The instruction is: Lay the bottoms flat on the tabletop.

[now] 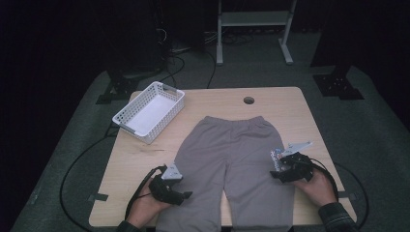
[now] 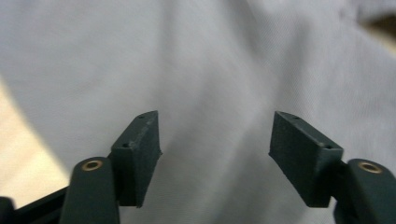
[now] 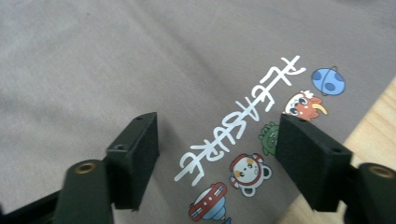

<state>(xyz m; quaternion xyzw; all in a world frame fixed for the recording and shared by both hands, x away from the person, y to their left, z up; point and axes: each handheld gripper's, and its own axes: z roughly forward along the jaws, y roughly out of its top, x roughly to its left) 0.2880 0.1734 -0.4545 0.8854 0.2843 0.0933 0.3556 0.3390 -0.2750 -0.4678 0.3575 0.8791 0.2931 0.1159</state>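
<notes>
While over the grey trousers [image 1: 232, 159], both hand-held grippers gape, empty.

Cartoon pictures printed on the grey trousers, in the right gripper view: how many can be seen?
5: a blue planet, a red creature below it, a green one partly behind the jaw, a white-and-orange one, and a red-and-blue craft at the bottom edge. More may be hidden.

Trousers [image 1: 232, 159], centre frame: soft matt grey cloth with a smooth printed patch [image 3: 247, 140]. Table [image 1: 285, 104]: pale, smooth wood. Basket [image 1: 149, 110], upper left: white perforated plastic.
</notes>
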